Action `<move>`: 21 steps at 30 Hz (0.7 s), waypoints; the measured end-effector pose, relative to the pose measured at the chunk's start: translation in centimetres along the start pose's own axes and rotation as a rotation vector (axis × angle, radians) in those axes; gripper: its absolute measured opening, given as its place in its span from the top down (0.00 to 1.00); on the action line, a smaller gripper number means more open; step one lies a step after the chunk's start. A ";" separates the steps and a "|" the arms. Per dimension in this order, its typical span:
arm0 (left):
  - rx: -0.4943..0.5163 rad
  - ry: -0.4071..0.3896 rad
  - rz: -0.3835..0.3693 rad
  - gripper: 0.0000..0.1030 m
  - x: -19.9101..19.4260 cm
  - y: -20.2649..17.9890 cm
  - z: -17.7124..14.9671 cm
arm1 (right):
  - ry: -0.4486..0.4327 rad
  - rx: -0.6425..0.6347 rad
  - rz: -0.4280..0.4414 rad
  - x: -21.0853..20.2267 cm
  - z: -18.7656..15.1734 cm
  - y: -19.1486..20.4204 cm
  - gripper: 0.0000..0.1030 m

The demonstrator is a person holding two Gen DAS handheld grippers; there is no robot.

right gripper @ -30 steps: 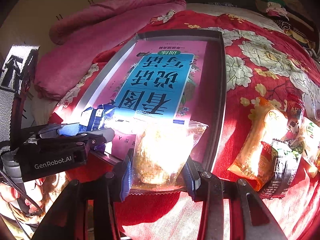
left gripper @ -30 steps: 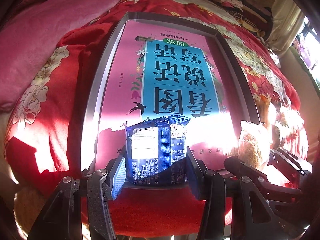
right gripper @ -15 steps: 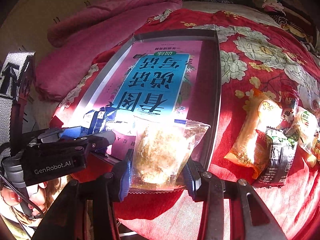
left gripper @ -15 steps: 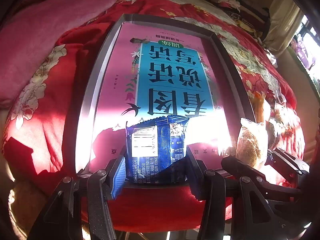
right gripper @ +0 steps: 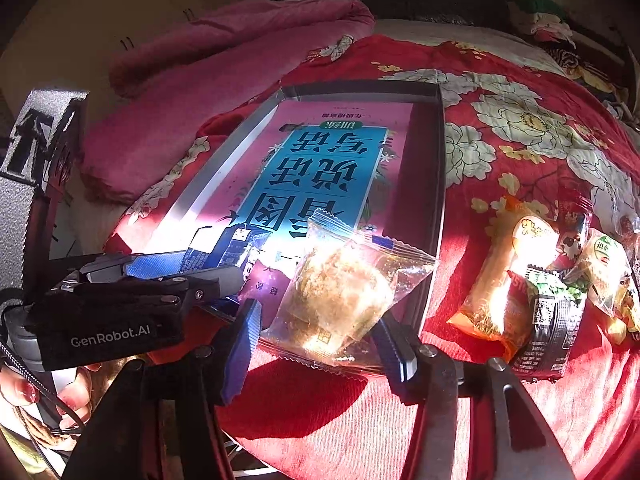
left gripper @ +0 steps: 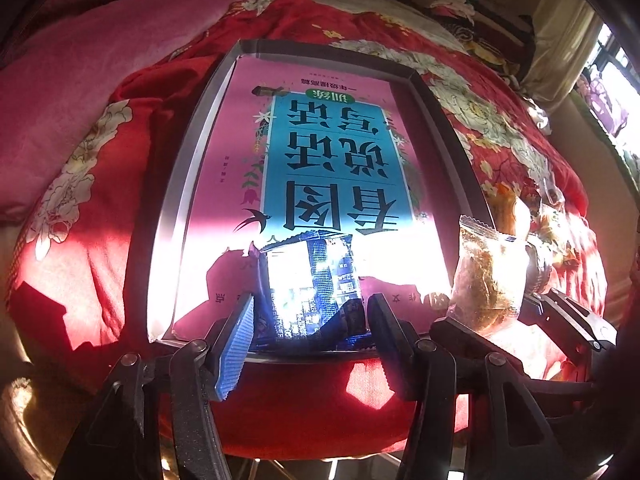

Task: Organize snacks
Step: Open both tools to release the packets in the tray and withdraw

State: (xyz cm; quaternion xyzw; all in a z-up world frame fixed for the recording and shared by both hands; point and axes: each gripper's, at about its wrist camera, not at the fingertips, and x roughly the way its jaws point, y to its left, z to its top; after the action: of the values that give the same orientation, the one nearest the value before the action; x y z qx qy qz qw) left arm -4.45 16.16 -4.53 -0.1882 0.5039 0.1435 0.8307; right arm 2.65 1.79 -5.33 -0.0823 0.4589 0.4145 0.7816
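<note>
The bed (right gripper: 520, 168) holds a tray (left gripper: 180, 200). Over its near edge, both grippers' jaws are opening, letting go. The left gripper (left gripper: 310, 316) has a blue pack (left gripper: 312, 280) between them; the right gripper (right gripper: 316, 328), a clear pack (right gripper: 344, 288). Open wide, then lift straight up. A second ago, both squeezed tighter.

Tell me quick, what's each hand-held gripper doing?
Left hand-held gripper: jaws opening, blue snack packet between them.
Right hand-held gripper: jaws opening, clear-wrapped pastry between them.
</note>
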 end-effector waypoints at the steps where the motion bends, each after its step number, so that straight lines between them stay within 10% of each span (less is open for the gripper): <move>1: -0.003 -0.001 -0.001 0.42 -0.2 0.0 0.0 | 0.000 -0.005 -0.001 0.0 0.0 0.0 0.46; 21: -0.002 -0.088 0.007 0.26 -4.5 -1.3 0.9 | -0.095 0.015 -0.027 -4.3 1.7 -1.6 0.37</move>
State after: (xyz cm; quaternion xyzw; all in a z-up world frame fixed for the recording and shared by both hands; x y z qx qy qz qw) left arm -5.20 15.17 0.08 -0.1806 0.4675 0.1552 0.8513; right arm 3.89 -0.85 -1.38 -0.0628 0.4234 0.4037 0.8086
